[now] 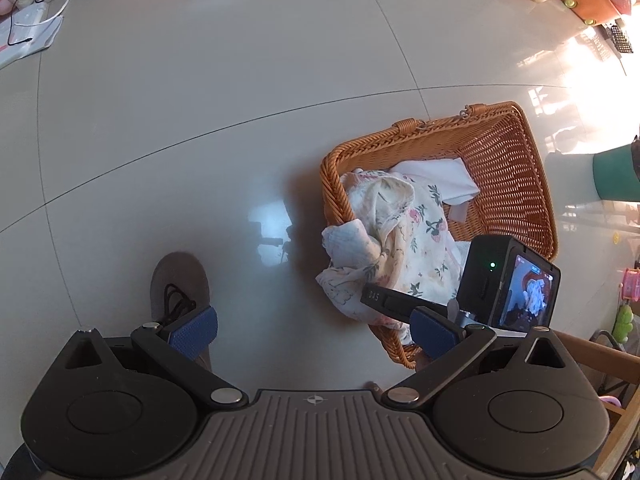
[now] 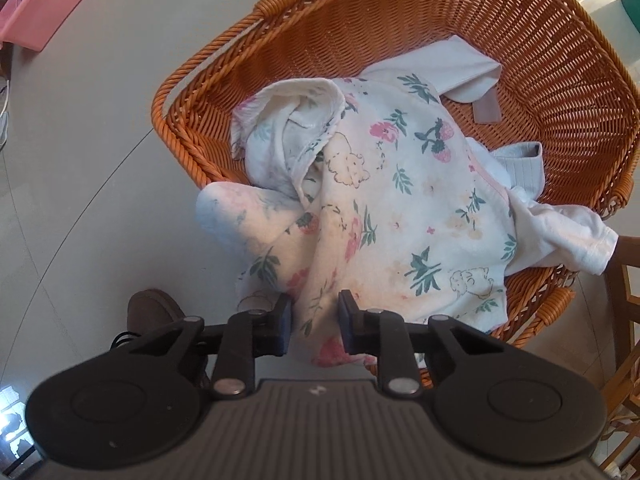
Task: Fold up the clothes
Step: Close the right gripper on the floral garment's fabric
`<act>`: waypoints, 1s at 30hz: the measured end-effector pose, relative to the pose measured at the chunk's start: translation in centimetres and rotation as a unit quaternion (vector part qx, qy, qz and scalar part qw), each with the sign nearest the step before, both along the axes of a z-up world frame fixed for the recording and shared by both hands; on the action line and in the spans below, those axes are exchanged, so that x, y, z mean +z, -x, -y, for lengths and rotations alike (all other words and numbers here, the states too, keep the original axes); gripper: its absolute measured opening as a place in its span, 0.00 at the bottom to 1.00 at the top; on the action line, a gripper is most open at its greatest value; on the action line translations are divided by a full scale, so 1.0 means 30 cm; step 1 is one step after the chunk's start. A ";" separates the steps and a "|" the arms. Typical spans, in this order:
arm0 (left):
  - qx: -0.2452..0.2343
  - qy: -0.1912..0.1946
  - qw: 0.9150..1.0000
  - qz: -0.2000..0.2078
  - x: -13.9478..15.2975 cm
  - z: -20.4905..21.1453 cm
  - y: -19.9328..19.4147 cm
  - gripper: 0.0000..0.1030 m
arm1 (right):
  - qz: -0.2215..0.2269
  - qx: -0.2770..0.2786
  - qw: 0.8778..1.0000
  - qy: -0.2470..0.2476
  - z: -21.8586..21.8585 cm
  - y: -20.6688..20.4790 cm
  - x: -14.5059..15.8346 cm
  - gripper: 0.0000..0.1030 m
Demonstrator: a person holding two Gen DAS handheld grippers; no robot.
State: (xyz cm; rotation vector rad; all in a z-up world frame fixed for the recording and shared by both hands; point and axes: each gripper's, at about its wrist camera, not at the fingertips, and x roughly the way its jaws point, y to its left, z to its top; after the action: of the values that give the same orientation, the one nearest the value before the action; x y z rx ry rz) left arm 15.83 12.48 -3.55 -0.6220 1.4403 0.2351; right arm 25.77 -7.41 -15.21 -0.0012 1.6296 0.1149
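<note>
A wicker basket (image 1: 440, 122) (image 2: 224, 44) stands on the tiled floor with clothes in it. On top lies a cream floral garment (image 1: 416, 248) (image 2: 400, 200), spilling over the near rim. White garments (image 2: 452, 68) lie under it. My right gripper (image 2: 315, 322) points down at the near rim, and a fold of the floral garment fills the narrow gap between its blue pads. In the left wrist view its camera body (image 1: 508, 284) hangs over the basket. My left gripper (image 1: 315, 332) is held wide open above the floor left of the basket, with nothing between its fingers.
A brown slipper (image 1: 178, 288) (image 2: 152, 308) lies on the floor left of the basket. A wooden chair frame (image 2: 624, 300) stands at the right. A green bin (image 1: 616, 176) is beyond the basket. A pink box (image 2: 44, 8) and cables sit far left.
</note>
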 end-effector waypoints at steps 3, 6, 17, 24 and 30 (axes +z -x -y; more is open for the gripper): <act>-0.001 0.002 1.000 0.001 0.000 0.001 0.000 1.00 | 0.007 0.001 1.000 -0.001 0.004 0.001 0.025 0.23; 0.000 -0.001 1.000 0.002 0.006 -0.004 0.007 1.00 | 0.016 0.002 1.000 -0.004 0.014 0.002 0.059 0.22; 0.027 -0.002 1.000 0.006 0.032 -0.039 0.012 1.00 | 0.074 -0.024 0.997 -0.021 0.117 0.019 0.267 0.22; 0.025 -0.001 1.000 0.004 0.036 -0.021 0.008 1.00 | 0.074 -0.054 0.996 -0.007 0.215 0.057 0.326 0.03; 0.022 0.003 1.000 0.003 0.034 -0.011 0.013 1.00 | 0.070 -0.076 0.995 -0.009 0.258 0.080 0.311 0.02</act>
State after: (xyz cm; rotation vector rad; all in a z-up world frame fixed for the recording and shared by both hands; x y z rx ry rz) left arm 15.44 12.80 -2.54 -0.6583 1.4221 0.2634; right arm 23.36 -15.15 -5.87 0.1254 1.4820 0.0120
